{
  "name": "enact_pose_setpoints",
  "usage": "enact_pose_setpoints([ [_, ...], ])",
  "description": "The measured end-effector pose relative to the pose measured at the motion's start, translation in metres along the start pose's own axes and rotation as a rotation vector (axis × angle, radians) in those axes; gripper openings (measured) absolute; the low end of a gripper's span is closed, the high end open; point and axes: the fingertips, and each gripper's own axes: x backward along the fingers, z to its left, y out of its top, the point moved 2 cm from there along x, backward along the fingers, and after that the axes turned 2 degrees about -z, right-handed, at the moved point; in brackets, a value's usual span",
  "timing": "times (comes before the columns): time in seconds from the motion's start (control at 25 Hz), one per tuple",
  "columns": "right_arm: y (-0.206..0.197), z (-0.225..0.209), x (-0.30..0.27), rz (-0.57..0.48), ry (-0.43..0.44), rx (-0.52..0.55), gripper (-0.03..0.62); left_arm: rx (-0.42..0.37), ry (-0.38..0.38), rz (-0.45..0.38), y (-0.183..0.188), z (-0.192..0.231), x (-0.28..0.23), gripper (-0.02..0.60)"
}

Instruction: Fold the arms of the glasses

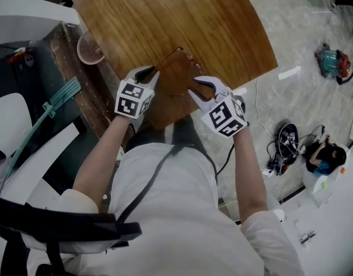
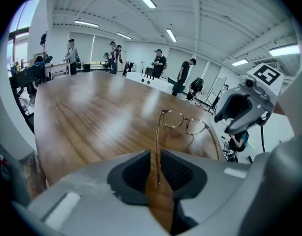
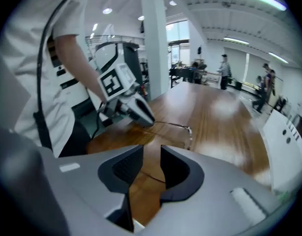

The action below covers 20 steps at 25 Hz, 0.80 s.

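The glasses (image 2: pixel 183 123) sit over the near end of the wooden table (image 1: pixel 165 16), with the lenses on the far side and both arms unfolded, reaching back toward the person. The left gripper (image 2: pixel 157 156) has its jaws pressed together on the thin left arm of the glasses, which runs straight up through the narrow gap. The right gripper (image 3: pixel 151 154) is at the right arm with its jaws spread; the arm crosses the gap between the pads, and neither pad presses on it. Both grippers point down at a slant from the near edge, close beside each other. A round pinkish basket (image 1: pixel 90 48) sits off the table's left edge
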Motion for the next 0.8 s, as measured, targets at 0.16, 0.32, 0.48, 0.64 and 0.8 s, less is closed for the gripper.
enact_pose_setpoints([
  [0.16,-0.025,0.027,-0.017,0.192,0.102,0.242,0.174,-0.004,-0.005,0.011,-0.002,0.001,-0.004,0.059],
  [0.32,-0.039,0.036,-0.032,0.310,0.121,0.409,0.176,-0.012,-0.011,0.024,-0.004,0.002,-0.007,0.034],
  [0.48,-0.041,0.045,-0.040,0.354,0.141,0.497,0.151,-0.007,-0.018,0.029,-0.006,0.001,-0.007,0.021],
  [0.64,-0.050,0.047,-0.045,0.400,0.153,0.531,0.100,0.007,-0.025,0.027,-0.006,0.000,-0.008,0.008],
  [0.8,-0.048,0.044,-0.049,0.385,0.143,0.494,0.070,0.015,-0.038,0.026,-0.005,-0.001,-0.007,0.008],
])
